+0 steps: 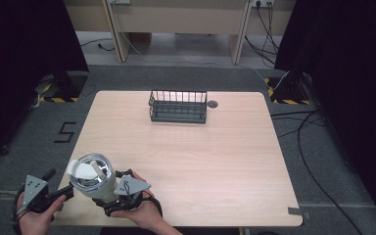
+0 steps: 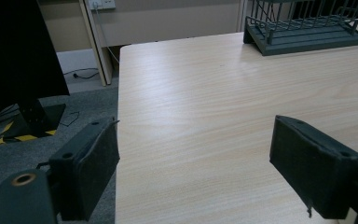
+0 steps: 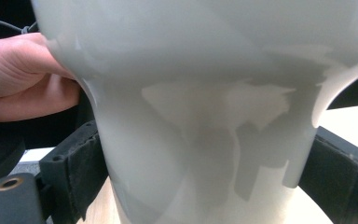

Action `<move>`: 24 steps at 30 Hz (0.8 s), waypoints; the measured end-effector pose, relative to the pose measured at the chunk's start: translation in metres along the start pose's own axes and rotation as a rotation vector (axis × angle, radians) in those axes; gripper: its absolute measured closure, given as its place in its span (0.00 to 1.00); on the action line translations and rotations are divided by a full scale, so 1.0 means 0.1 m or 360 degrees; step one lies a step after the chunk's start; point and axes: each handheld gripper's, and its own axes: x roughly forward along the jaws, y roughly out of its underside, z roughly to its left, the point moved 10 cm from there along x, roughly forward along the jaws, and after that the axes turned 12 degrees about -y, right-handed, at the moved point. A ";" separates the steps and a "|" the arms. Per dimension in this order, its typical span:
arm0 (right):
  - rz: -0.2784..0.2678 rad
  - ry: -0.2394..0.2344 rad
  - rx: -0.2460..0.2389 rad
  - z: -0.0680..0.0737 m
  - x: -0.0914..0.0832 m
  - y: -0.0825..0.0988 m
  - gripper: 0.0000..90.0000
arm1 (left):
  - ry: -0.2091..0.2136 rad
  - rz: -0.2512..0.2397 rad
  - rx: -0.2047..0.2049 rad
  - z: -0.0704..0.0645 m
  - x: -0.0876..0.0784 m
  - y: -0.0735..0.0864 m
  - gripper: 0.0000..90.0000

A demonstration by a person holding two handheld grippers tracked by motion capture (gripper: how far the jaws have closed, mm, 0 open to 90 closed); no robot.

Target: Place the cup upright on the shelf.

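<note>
White cup (image 1: 94, 177) clamped upright in right tongs (image 1: 111, 195) at table (image 1: 200, 161) near edge; left tongs (image 2: 193, 172) spread, empty.

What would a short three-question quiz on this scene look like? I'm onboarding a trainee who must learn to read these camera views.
1. True or false: the right tongs are shut on the white jug.
2. Where does the wire basket stand? A) near edge of the table, B) far side of it, C) on the floor.
3. Fill in: the left tongs are ____, with nothing between the jaws.

Key: 1 true, since the jaws press both sides of the jug in the right gripper view. 2 B. 3 open.
</note>
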 end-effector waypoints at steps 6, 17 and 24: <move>-0.0021 0.0016 0.0015 -0.01 -0.04 -0.04 0.12 | 0.0000 0.0000 0.0000 0.00 0.00 0.00 0.16; -0.0039 0.0088 0.0035 -0.16 -0.18 -0.16 0.12 | 0.0000 -0.0002 -0.0001 0.00 0.00 0.00 0.16; -0.0035 0.0172 0.0045 -0.32 -0.33 -0.20 0.12 | 0.0000 -0.0002 0.0000 0.00 0.00 0.00 0.16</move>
